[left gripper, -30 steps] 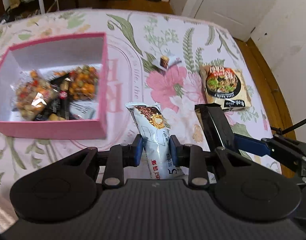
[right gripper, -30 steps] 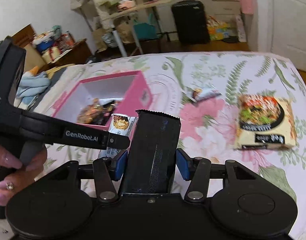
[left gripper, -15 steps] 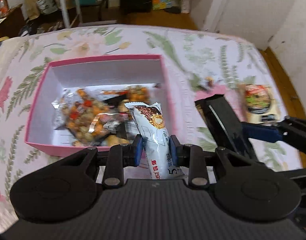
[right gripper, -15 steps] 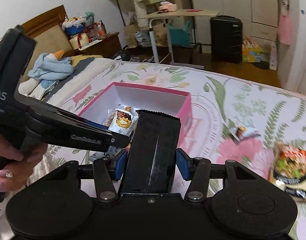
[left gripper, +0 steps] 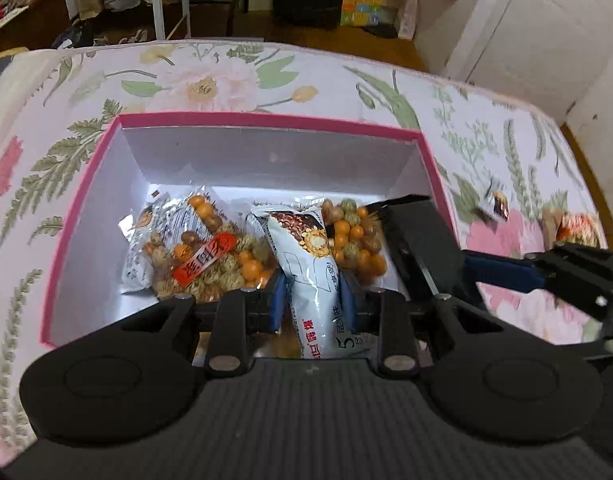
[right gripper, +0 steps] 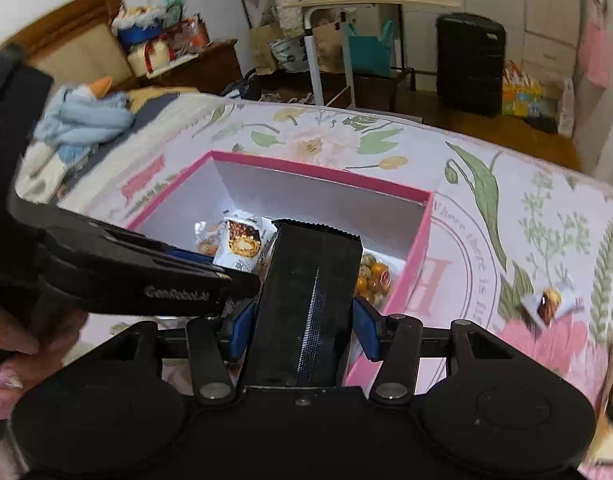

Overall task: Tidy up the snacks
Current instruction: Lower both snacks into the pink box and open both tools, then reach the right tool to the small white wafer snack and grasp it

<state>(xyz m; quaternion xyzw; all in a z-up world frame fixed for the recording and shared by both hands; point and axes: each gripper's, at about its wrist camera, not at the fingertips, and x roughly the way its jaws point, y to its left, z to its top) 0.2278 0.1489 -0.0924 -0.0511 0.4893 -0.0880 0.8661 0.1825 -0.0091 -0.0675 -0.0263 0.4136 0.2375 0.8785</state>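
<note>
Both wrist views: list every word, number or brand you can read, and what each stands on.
"GenRobot.AI": side of the left gripper, right wrist view.
"5": lower end of the white snack packet held in the left gripper; the red characters beside it are too blurred to read.
"Where there is": bedspread beside the pink box; the rest is blurred.
Orange label on the nut bag: characters unreadable.

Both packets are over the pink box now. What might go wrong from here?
1. The left hand-held gripper and right hand-held gripper sit close together over the pink box, so they may knock into each other on release.
2. The white packet would land on the nut bags and could end up propped untidily.
3. The black packet hangs near the right wall and may catch the rim.
</note>
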